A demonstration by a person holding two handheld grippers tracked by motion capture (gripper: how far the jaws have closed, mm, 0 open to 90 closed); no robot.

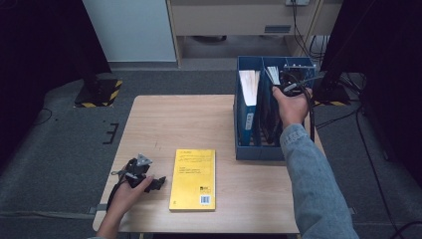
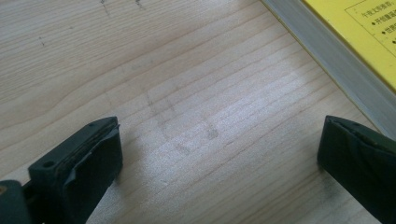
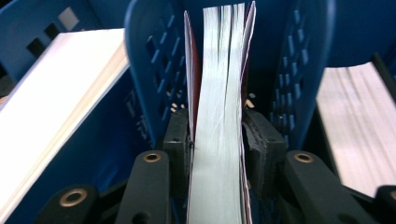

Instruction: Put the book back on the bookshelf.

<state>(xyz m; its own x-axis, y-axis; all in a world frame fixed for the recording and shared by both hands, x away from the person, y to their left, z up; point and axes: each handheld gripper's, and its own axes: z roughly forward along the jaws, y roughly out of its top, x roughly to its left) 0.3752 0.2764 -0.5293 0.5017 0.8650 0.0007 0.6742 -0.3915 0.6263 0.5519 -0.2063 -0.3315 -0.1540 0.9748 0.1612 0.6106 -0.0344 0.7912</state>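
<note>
Standing in the middle slot of the blue rack [image 1: 249, 149], a book [image 3: 218, 116] sits between the right gripper [image 3: 217, 140] jaws, page edges up; the jaws lie close along its covers, and whether they press I cannot tell. Other books [image 1: 249, 82] fill the slot left of it, and the rack's walls hem it in. Left of the rack, a yellow book [image 1: 194, 179] lies flat on the table [image 1: 174, 119]. Further left, the left gripper [image 2: 219, 144] rests wide open, empty.
</note>
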